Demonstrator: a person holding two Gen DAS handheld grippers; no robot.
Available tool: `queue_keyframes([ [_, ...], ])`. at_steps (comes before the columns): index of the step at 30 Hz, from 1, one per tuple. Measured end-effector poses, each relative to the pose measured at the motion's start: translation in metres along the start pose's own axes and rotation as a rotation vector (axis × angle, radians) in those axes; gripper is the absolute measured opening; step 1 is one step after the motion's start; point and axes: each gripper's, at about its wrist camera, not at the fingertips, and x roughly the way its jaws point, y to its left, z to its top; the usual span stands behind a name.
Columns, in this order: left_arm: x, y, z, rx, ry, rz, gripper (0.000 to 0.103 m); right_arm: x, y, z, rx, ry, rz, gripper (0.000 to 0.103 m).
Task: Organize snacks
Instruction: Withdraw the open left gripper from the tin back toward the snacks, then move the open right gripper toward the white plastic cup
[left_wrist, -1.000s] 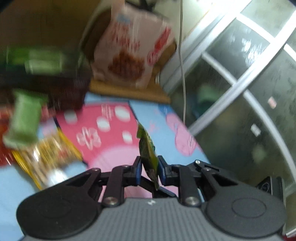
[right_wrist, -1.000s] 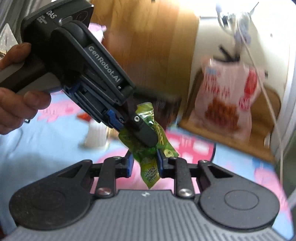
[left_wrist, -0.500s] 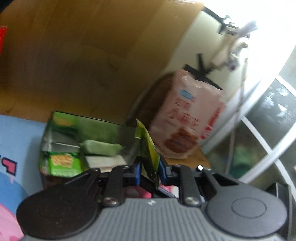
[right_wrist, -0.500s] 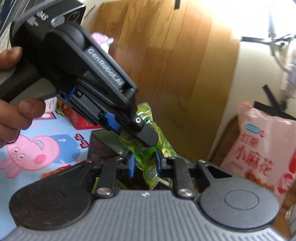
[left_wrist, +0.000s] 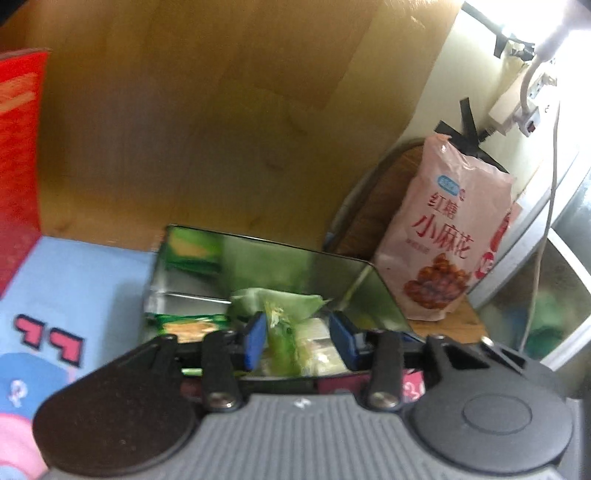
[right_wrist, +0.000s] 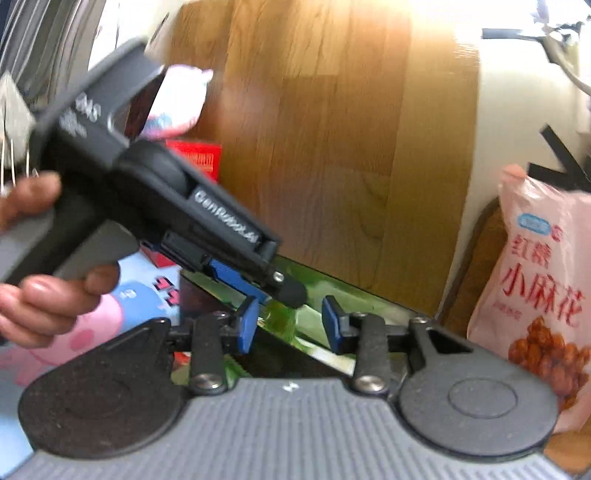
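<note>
An open metal tin (left_wrist: 332, 275) holds several green snack packets. My left gripper (left_wrist: 298, 341) hovers over the tin's near side with its jaws opening. The bright green packet (left_wrist: 280, 332) shows in the gap between them, down in the tin, and neither blue pad presses on it. From the right wrist view, my right gripper (right_wrist: 290, 325) is also over the tin (right_wrist: 351, 291), jaws opening, with only blurred green below the gap. The left gripper's body (right_wrist: 166, 206), held by a hand (right_wrist: 44, 295), crosses from the left just beyond the right fingertips.
A pink snack bag (left_wrist: 443, 240) leans at the tin's right on a wooden board. A red box (left_wrist: 18, 147) stands at the left on the blue and pink cartoon mat (left_wrist: 74, 280). A wood panel rises behind; a white cable (left_wrist: 550, 184) hangs by the window.
Both grippers carried the bright green packet together to above the tin. Their jaws have now parted, and the packet has left both and dropped into the tin.
</note>
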Motion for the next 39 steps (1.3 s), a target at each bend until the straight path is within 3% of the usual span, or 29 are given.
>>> queue_keyframes([
  [5, -0.045, 0.013, -0.023, 0.022, -0.079, 0.045, 0.042, -0.045, -0.007, -0.023, 0.212, 0.023, 0.101, 0.041],
  [7, -0.059, 0.019, -0.035, 0.011, -0.066, 0.061, 0.043, -0.060, -0.006, -0.038, 0.289, 0.036, 0.148, 0.041],
  [11, -0.079, 0.027, -0.072, -0.070, -0.032, -0.023, 0.043, -0.080, 0.006, -0.061, 0.402, 0.062, 0.211, 0.041],
  [16, -0.090, 0.010, -0.117, -0.074, 0.001, -0.112, 0.043, -0.084, 0.020, -0.081, 0.453, 0.097, 0.209, 0.041],
  [19, -0.093, -0.001, -0.137, -0.031, -0.018, -0.030, 0.043, -0.085, 0.021, -0.087, 0.485, 0.113, 0.204, 0.041],
  [25, -0.089, -0.007, -0.164, 0.038, -0.047, 0.285, 0.043, -0.079, 0.039, -0.084, 0.435, 0.132, 0.135, 0.049],
  [29, -0.093, -0.004, -0.176, 0.078, -0.088, 0.428, 0.044, -0.073, 0.057, -0.080, 0.376, 0.147, 0.097, 0.050],
  [34, -0.094, -0.010, -0.188, 0.156, -0.126, 0.498, 0.044, -0.063, 0.080, -0.080, 0.261, 0.184, 0.044, 0.054],
  [39, -0.094, -0.010, -0.189, 0.156, -0.129, 0.498, 0.044, -0.057, 0.072, -0.083, 0.307, 0.217, 0.034, 0.049],
])
